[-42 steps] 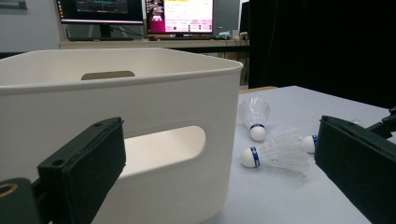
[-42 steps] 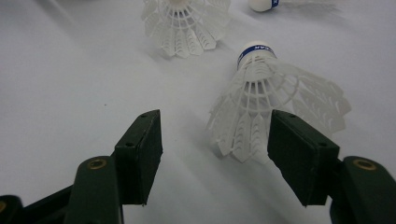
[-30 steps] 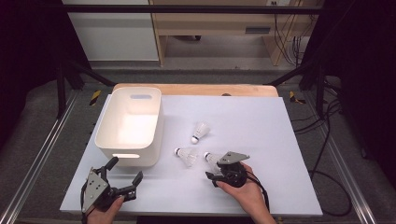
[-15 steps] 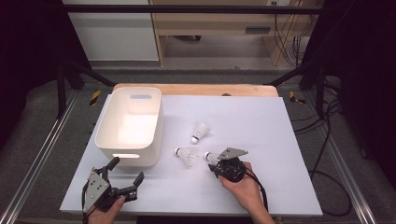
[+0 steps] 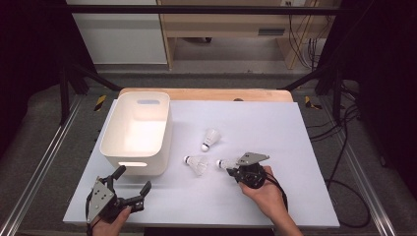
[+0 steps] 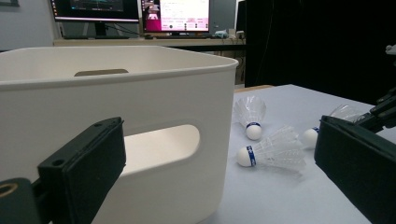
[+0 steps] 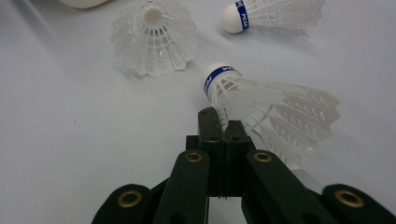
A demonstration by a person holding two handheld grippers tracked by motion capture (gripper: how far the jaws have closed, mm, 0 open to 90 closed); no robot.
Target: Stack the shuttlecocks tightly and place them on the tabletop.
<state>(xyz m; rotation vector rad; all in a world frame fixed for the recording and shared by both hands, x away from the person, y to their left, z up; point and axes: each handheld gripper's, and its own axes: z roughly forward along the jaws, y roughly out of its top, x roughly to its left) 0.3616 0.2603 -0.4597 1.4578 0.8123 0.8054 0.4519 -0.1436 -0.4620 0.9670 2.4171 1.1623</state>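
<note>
Three white shuttlecocks with blue-banded corks lie on the white table. My right gripper point(image 5: 235, 168) point(image 7: 219, 123) has just been closing and now pinches the feather skirt of the nearest shuttlecock point(image 5: 223, 163) point(image 7: 261, 102), close behind its cork. A second shuttlecock point(image 5: 196, 163) point(image 7: 154, 39) lies just to its left, and a third point(image 5: 210, 138) point(image 7: 271, 14) sits farther back. My left gripper point(image 5: 132, 179) point(image 6: 219, 140) rests open at the front left, its jaws wide apart and holding nothing. It faces the front wall of the white bin point(image 5: 133, 158) point(image 6: 116, 93).
The bin stands at the left with a handle slot in its near wall; nothing shows inside it. A wooden strip point(image 5: 206, 93) runs along the table's far edge. Metal rails flank the table, and cables hang at the right.
The right gripper's jaws have shut on the nearest shuttlecock's skirt, with the hand shifting only slightly. The left gripper and the other two shuttlecocks have stayed put.
</note>
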